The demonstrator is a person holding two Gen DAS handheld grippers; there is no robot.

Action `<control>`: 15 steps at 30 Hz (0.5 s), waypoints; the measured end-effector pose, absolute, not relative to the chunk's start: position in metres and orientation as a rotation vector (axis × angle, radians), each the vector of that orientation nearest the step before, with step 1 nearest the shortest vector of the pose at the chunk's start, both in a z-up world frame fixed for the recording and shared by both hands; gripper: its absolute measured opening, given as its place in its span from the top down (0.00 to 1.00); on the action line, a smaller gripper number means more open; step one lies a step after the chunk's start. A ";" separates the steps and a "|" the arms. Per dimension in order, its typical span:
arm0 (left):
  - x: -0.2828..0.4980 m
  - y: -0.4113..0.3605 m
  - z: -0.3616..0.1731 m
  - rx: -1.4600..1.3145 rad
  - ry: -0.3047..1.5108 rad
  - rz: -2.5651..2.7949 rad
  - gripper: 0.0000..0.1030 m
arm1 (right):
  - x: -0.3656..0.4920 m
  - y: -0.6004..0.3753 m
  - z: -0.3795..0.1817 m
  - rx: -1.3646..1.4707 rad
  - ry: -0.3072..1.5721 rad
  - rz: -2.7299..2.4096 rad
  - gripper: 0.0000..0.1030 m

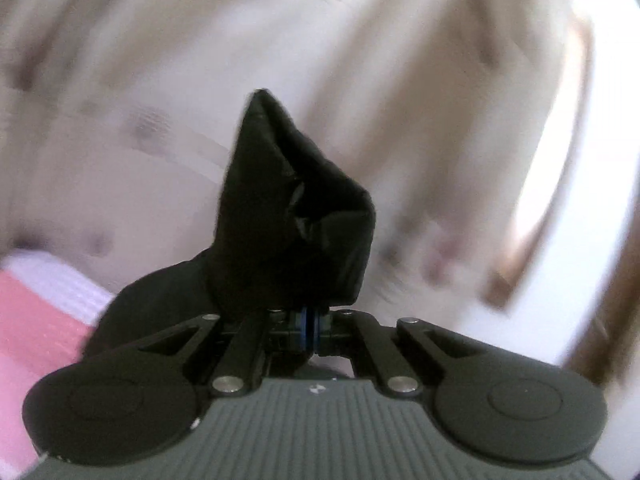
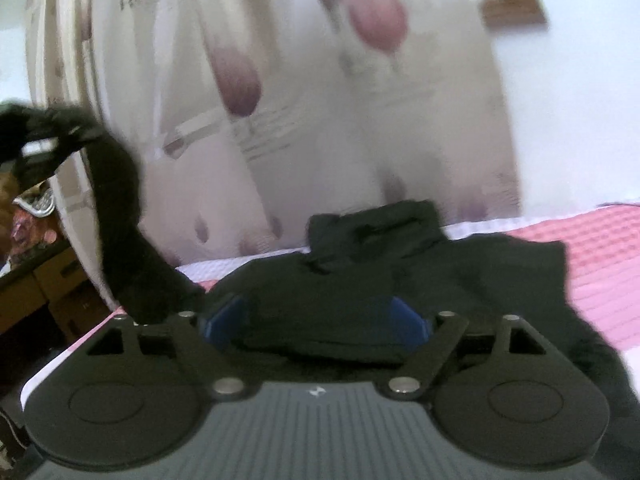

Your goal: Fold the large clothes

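A large black garment (image 2: 400,264) lies crumpled on a pink and white bed cover (image 2: 600,248). My left gripper (image 1: 313,322) is shut on a fold of the black garment (image 1: 288,208), which stands up over its blue pads and is lifted off the bed. In the right wrist view that lifted part (image 2: 116,200) rises at the left in a long strip. My right gripper (image 2: 316,320) is open, its blue fingers (image 2: 224,316) wide apart, with the garment bunched between and over them.
A pale curtain with purple tulip print (image 2: 280,100) hangs behind the bed. A wooden-framed item (image 2: 516,0) hangs on the white wall. Wooden drawers and clutter (image 2: 44,280) stand at the left beyond the bed edge. The bed cover shows low left in the left wrist view (image 1: 36,320).
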State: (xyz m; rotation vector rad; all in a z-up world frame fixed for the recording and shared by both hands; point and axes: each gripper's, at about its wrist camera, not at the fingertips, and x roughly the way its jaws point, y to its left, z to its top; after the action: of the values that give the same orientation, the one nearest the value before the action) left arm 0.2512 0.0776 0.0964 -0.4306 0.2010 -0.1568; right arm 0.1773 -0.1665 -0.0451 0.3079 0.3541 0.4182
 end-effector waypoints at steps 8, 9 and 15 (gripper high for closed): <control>0.295 -0.050 -0.001 -0.256 0.357 -0.355 0.14 | 0.165 -0.228 -0.069 0.373 0.386 0.334 0.19; 0.290 -0.052 -0.011 -0.236 0.343 -0.329 0.06 | 0.164 -0.235 -0.071 0.390 0.390 0.327 0.19; 0.260 -0.001 -0.036 -0.248 0.304 -0.241 0.00 | 0.168 -0.258 -0.069 0.453 0.383 0.336 0.19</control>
State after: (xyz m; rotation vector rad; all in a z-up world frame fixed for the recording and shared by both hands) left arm 0.2600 -0.0006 -0.0365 -0.2482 0.3039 -0.2408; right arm 0.1681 -0.2580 -0.0692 0.4531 0.3834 0.3364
